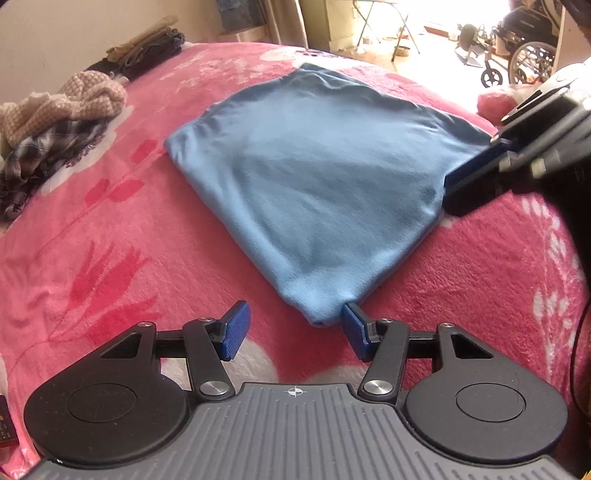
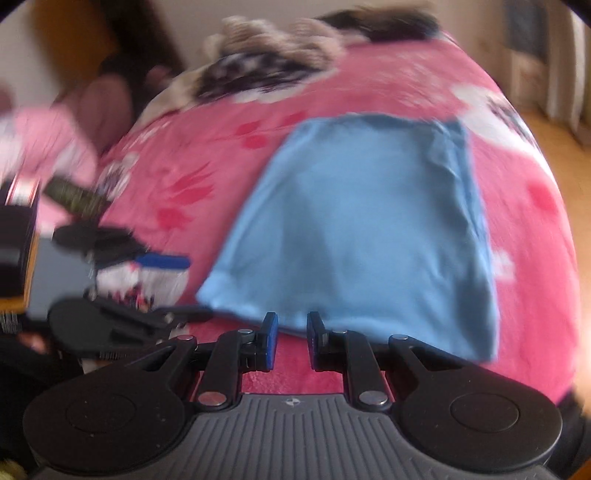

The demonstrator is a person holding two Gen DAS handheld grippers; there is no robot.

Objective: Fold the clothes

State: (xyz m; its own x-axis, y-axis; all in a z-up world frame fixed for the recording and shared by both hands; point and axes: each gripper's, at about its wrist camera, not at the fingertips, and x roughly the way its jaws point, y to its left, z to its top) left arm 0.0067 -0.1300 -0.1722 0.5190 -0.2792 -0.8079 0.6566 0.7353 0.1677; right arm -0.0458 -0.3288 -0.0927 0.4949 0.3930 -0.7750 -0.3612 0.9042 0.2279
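A soft, light blue cloth (image 1: 310, 177) lies folded flat at centre frame on a pink blanket (image 1: 92, 258); both the left gripper (image 1: 291, 330) and right gripper (image 2: 290, 341) sit spread, holding nothing, near its limp corners, likely the best grip.

You face a bed (image 1: 92, 258) under a pink floral blanket. Beyond its far edge rises a plain pale wall (image 1: 55, 33). Far right of the bed, bright daylight floods a doorway, where a wheelchair (image 1: 528, 55) and a folding chair (image 1: 384, 22) stand.
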